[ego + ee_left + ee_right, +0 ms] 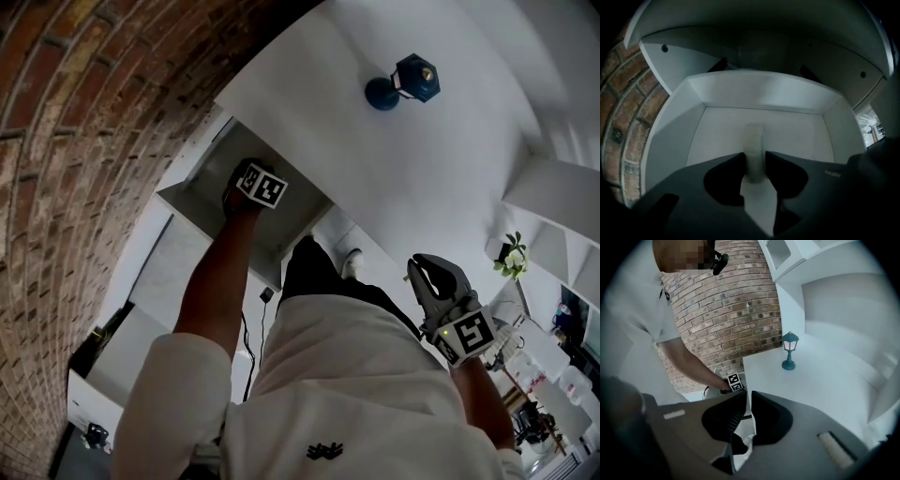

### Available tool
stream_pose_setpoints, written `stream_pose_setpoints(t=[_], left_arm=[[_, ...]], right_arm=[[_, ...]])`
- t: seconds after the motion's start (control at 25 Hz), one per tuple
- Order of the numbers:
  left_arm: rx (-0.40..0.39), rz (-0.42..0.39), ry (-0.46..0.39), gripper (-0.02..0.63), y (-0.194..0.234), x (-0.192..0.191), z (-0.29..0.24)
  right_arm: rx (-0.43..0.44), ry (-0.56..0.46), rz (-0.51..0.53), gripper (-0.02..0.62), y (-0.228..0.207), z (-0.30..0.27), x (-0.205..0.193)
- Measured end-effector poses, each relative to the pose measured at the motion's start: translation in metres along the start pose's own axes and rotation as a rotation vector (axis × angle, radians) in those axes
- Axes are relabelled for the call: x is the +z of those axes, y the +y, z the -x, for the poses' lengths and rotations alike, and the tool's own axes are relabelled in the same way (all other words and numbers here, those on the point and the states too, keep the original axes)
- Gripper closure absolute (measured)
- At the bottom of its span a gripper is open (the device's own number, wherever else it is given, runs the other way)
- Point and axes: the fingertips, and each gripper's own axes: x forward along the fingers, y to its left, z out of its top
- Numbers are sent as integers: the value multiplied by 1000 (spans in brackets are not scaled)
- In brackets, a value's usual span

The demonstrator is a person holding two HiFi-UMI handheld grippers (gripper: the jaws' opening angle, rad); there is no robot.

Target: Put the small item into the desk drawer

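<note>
The white desk drawer (pixel 192 192) is pulled out below the desk top (pixel 441 178). My left gripper (pixel 754 157) reaches down into it; in the head view only its marker cube (pixel 261 185) shows, over the drawer's middle. A small whitish upright item (pixel 753 140), blurred, stands between its jaws, touching both, above the drawer floor (pixel 797 136). My right gripper (pixel 427 274) hangs at the person's right side, away from the drawer. Its jaws (pixel 749 397) are almost together with nothing between them.
A teal lantern ornament (pixel 403 82) (pixel 789 350) stands on the white desk top. A brick wall (pixel 84 141) runs along the drawer's left side. White shelving (pixel 553 197) and a small potted plant (pixel 512 255) are at the right.
</note>
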Motion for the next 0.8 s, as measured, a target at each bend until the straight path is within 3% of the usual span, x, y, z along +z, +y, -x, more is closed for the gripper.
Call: stream_pose_setpoints(t=[0.32, 0.64, 0.8], left_arm=[[5, 13, -17, 408, -3, 5, 11], [28, 30, -50, 408, -9, 6, 36], [55, 77, -68, 413, -10, 1, 56]], right_arm=[[7, -15, 10, 548, 6, 3, 4], [21, -54, 20, 549, 13, 22, -2], [28, -82, 23, 549, 16, 36, -10]])
